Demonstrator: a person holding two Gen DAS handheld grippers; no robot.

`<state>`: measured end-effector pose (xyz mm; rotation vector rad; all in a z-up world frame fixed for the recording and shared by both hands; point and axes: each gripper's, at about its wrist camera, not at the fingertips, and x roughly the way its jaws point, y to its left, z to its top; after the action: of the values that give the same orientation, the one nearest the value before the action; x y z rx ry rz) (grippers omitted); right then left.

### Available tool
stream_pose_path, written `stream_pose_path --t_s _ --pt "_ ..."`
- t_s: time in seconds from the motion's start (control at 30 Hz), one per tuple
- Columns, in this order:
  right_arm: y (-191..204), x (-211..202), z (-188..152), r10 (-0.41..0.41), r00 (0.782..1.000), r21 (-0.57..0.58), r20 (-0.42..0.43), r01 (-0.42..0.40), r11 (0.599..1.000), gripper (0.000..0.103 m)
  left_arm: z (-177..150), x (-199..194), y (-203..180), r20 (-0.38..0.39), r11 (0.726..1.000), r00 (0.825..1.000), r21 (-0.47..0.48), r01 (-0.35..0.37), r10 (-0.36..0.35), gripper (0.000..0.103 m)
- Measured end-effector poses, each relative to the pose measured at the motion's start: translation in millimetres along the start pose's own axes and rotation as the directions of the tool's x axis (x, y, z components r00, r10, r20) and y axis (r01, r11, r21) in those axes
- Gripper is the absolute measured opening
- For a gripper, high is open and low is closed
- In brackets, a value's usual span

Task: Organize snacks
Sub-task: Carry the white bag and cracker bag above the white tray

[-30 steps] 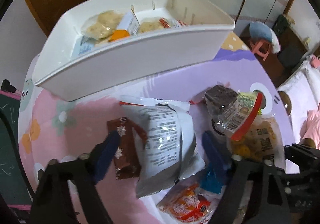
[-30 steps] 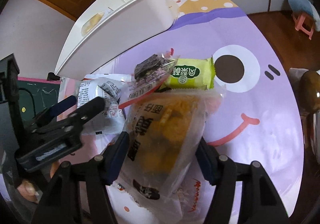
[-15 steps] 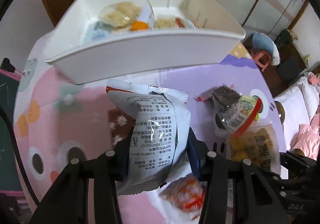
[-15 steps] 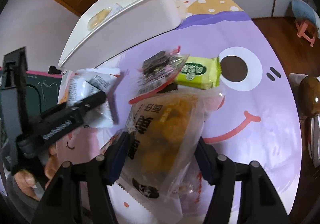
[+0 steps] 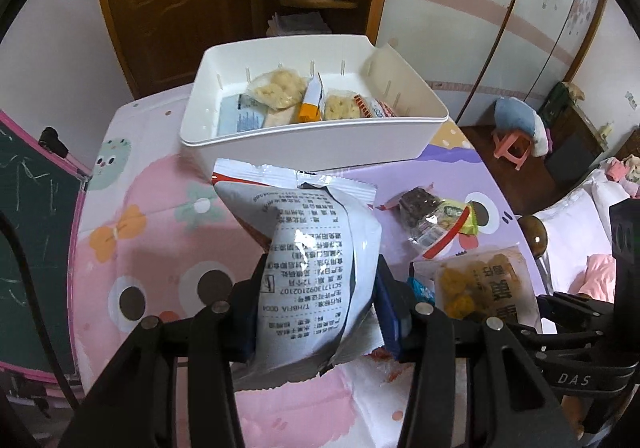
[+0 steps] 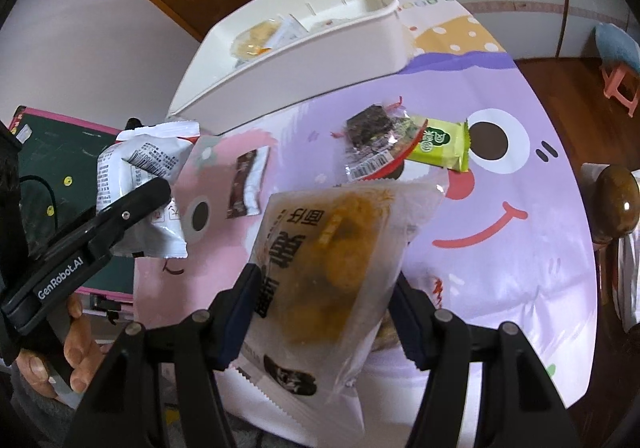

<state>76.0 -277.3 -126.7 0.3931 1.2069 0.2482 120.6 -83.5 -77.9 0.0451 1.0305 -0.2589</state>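
Observation:
My left gripper (image 5: 320, 300) is shut on a white snack bag with black print (image 5: 316, 272), held up off the table; the same white bag (image 6: 140, 184) shows at the left of the right wrist view. My right gripper (image 6: 320, 308) is shut on a clear bag of yellow-orange snacks (image 6: 336, 248), also lifted; that clear bag (image 5: 484, 288) appears low right in the left wrist view. Beyond both stands a white bin (image 5: 320, 144) with several snack packets inside. The white bin (image 6: 288, 60) lies far left in the right wrist view.
On the pink and purple cartoon tablecloth (image 6: 500, 176) lie a dark snack in clear wrap (image 6: 372, 140), a green packet (image 6: 440, 144) and a small brown packet (image 6: 246, 184). A green chalkboard (image 5: 28, 232) stands at the table's left edge. A hand (image 6: 76, 348) holds the left gripper.
The left gripper closed on the white bag and lifted it off the table. The right gripper rose a little with the clear bag. The bin now looks farther and lower.

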Motion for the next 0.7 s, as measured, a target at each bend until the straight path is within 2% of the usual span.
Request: stream_pose_path --t_s 0.3,0.43,0.6,0.7 --pt "32.8 -24.9 4.8 -0.003 0.998 -0.09 0.063 0.009 0.996 0.062 -1.0 -30.5 20.9 0.046 0.999 0.999 -0.03 0.013 -0.012 0.046" --pt "48.0 -42.4 20.0 0.003 0.994 -0.135 0.109 0.012 0.991 0.062 15.2 -45.9 26.6 0.091 1.0 0.996 -0.023 0.004 -0.002 0.046" --pt "64.7 -73.4 54.9 0.008 0.98 -0.192 0.2 0.031 0.981 0.062 49.7 -65.9 29.1 0.141 1.0 0.99 0.0 -0.002 0.002 0.047" --pt "76.2 -93.2 81.9 -0.011 0.961 -0.223 0.277 0.075 0.972 0.062 76.0 -79.4 27.0 0.195 0.998 0.98 0.04 -0.056 0.047 0.047"
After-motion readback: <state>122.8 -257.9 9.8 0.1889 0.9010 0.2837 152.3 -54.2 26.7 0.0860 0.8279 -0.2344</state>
